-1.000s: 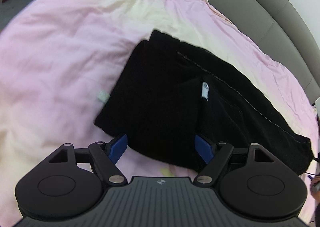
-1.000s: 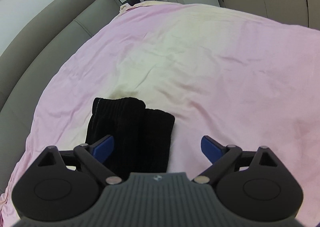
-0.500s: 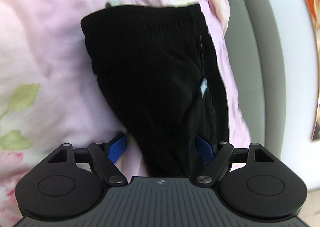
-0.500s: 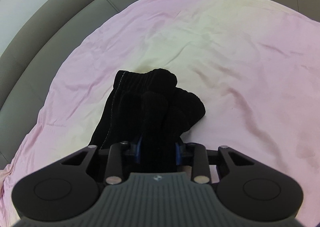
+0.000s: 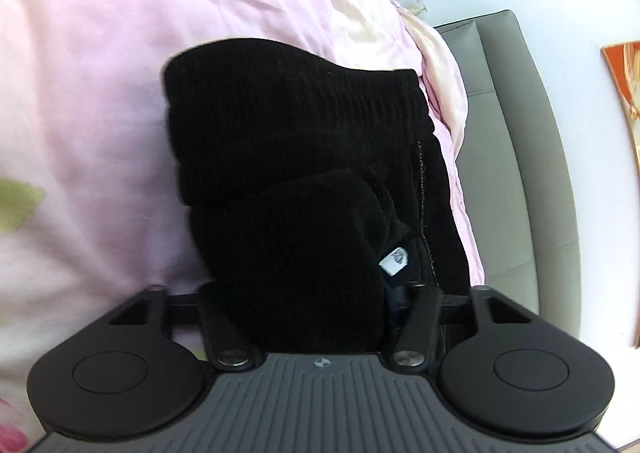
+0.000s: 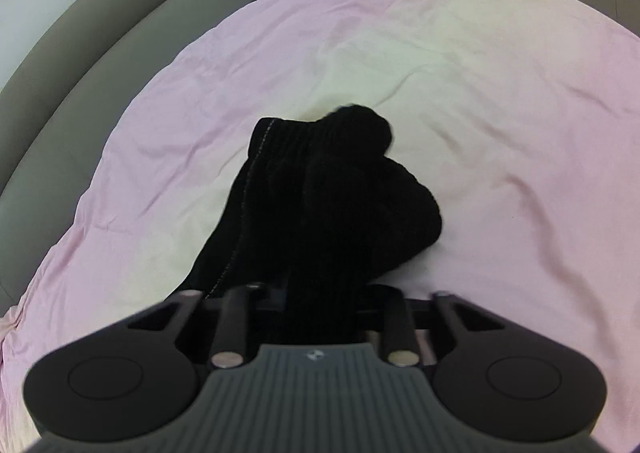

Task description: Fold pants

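The black pants [image 5: 288, 181] run from the lower centre of both views up toward mid-frame, over the pink bed [image 5: 100, 93]. Both tongs are clenched on them: the left tongs [image 5: 320, 317] pinch a thick bunch near the white label [image 5: 394, 262], and the right tongs [image 6: 320, 305] grip another bunch low in their frame, the far end bulging in a soft lump at centre. The ribbed cloth looks thick, limp and fairly light; I judge it will sag and bunch rather than hold a crease, and it is not fragile. It looks grippy enough not to slip. Holding at a seam or the ribbed waistband [image 5: 360, 101], catching all layers, should keep the fold even.
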Action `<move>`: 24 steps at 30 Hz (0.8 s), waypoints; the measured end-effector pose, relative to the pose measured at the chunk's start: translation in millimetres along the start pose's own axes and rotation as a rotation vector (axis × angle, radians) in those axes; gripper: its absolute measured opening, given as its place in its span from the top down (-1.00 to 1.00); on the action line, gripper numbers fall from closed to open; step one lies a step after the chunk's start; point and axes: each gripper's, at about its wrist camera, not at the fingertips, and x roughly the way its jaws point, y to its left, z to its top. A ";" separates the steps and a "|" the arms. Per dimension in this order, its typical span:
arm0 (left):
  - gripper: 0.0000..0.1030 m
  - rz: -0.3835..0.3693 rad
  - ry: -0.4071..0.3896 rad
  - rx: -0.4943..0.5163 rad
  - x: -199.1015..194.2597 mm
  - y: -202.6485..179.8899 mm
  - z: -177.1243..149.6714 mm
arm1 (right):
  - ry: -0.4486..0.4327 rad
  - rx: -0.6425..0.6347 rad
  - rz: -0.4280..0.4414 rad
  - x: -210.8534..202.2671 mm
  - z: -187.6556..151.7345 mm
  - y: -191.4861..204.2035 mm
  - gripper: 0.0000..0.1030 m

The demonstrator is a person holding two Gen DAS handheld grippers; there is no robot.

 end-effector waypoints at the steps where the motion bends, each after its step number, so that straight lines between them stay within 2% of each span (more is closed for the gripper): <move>1: 0.02 -0.012 0.014 -0.026 -4.1 1.7 4.6 | -0.016 0.035 0.024 -6.3 -0.7 -3.6 0.75; 3: 0.09 -0.004 0.021 -0.014 -10.5 -6.8 11.2 | -0.035 0.083 0.075 -22.4 -0.4 -7.7 0.76; 7: 0.14 -0.043 0.026 0.104 -23.7 -48.8 24.7 | -0.055 0.100 0.154 -62.8 9.6 3.8 0.77; 11: 0.15 -0.103 0.036 0.111 -50.6 -86.5 45.0 | -0.058 0.160 0.241 -112.9 24.0 22.2 0.77; 15: 0.16 -0.122 0.025 0.148 -87.8 -107.6 70.4 | -0.066 0.123 0.314 -170.1 30.4 38.1 0.77; 17: 0.16 -0.102 0.023 0.145 -104.1 -105.6 87.8 | -0.061 0.144 0.342 -196.9 26.7 32.0 0.77; 20: 0.17 -0.066 0.019 0.116 -131.8 -81.1 106.0 | -0.013 0.193 0.354 -227.5 3.8 7.9 0.77; 22: 0.16 0.010 0.030 0.193 -143.5 -62.0 109.3 | 0.027 0.188 0.333 -238.0 -25.3 -11.9 0.77; 24: 0.16 0.128 0.092 0.273 -142.1 -35.2 104.9 | 0.063 0.163 0.280 -241.5 -63.9 -36.6 0.77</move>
